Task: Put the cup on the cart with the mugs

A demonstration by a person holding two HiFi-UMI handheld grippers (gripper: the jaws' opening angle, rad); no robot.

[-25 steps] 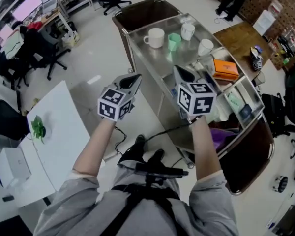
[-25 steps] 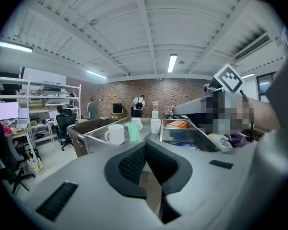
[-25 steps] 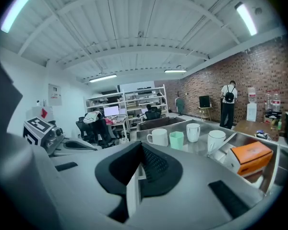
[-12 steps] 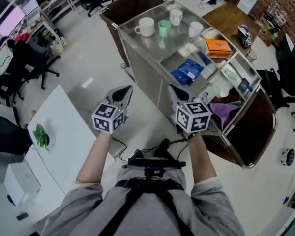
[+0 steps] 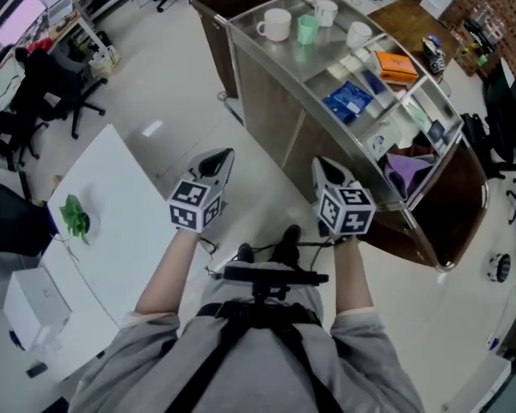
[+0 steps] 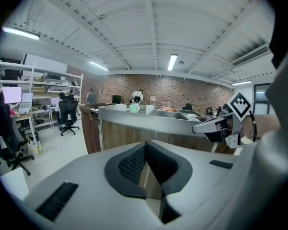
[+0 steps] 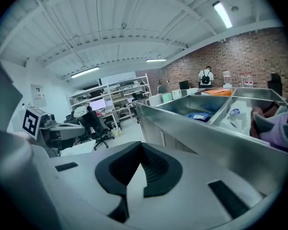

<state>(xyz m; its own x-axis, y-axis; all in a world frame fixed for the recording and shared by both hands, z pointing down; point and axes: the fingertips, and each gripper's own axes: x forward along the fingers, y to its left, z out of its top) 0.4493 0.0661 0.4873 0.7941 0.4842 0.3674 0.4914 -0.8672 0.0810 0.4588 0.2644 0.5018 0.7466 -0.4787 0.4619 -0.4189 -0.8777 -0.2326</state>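
Green, the cup point(image 5: 307, 29) already stands on the steel top of the cart point(image 5: 285, 57), between the white mugs point(image 5: 273, 24). It lies well ahead of you, up and to the right. Your right gripper point(image 5: 322, 164) is the nearer one and your left gripper point(image 5: 223, 156) hangs farther off. Both have their jaws pressed together on nothing, so the placing looks done.

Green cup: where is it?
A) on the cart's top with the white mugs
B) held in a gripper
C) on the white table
A: the green cup stands on the cart's top, among the white mugs.
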